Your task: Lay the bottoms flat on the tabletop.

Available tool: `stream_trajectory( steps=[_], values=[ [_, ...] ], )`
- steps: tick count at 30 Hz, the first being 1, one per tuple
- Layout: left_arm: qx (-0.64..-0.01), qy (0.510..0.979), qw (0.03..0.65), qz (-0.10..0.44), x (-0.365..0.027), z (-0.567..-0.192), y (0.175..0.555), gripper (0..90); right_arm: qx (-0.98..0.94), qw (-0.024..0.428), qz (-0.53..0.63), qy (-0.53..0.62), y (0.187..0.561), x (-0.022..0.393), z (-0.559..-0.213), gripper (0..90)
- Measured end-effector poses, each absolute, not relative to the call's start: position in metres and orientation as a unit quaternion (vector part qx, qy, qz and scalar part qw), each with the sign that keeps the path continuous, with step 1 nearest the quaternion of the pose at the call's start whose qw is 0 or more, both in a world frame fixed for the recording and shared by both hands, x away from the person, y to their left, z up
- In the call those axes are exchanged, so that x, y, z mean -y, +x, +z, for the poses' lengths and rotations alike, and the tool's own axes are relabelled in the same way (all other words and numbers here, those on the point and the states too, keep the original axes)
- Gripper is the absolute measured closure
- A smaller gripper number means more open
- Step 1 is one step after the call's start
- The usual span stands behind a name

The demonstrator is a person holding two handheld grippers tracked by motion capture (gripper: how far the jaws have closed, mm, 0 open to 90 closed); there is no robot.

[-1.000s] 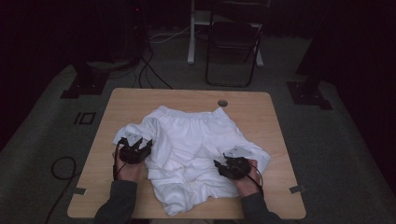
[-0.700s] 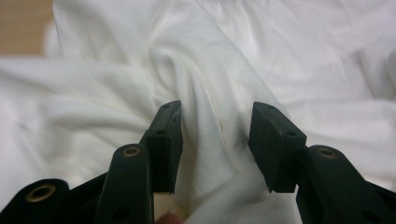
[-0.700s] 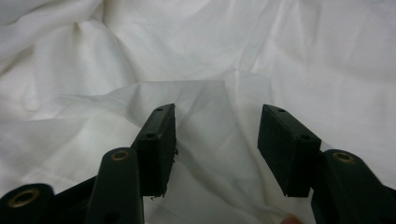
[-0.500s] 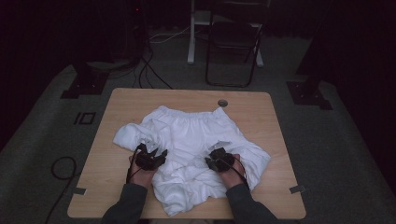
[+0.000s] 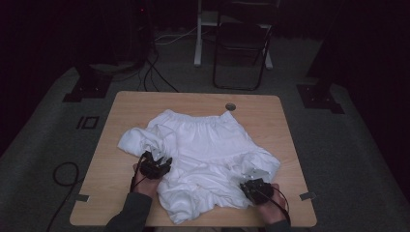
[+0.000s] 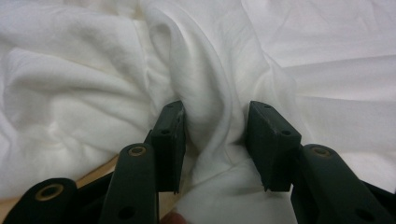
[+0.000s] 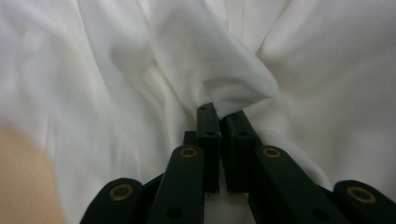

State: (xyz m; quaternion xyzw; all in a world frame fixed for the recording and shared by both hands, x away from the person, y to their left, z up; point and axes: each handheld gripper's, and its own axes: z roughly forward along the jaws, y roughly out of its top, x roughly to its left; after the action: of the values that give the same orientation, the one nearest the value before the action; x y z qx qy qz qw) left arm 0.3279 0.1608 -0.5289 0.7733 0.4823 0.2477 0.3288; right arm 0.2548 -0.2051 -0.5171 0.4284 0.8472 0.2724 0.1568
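White shorts (image 5: pixel 203 154) lie spread and rumpled across the middle of the wooden table (image 5: pixel 270 111), waistband toward the far edge, hems bunched at the near side. At the near right hem the right gripper (image 5: pixel 252 182) has its jaws pressed together on a fold of the fabric — in the right gripper view the cloth (image 7: pixel 224 88) peaks up just beyond the tips, pinched tight between the pads after a quick closing. Over at the left leg, the left gripper (image 5: pixel 157 162) sits on the cloth with its jaws half spread; they have just been closing a little. The left gripper view shows a ridge of fabric (image 6: pixel 215 126) standing between them and brushing the pads — I cannot tell that it is truly clamped. Behind the table stands a dark folding chair (image 5: pixel 241 48), and cables (image 5: pixel 154 72) snake over the grey floor.
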Motion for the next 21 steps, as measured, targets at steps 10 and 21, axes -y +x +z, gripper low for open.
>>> stream_trajectory(
  steps=[10,21],
  values=[
    [-0.455,0.805,0.298,0.238,-0.147,-0.532,0.271,52.6,-0.852,0.113,0.297,0.416,0.229,0.216,-0.526,76.8],
    [-0.453,0.795,0.307,0.26,-0.153,-0.54,0.319,52.8,-0.831,0.163,0.319,0.425,0.274,0.202,-0.533,77.0]
  ],
)
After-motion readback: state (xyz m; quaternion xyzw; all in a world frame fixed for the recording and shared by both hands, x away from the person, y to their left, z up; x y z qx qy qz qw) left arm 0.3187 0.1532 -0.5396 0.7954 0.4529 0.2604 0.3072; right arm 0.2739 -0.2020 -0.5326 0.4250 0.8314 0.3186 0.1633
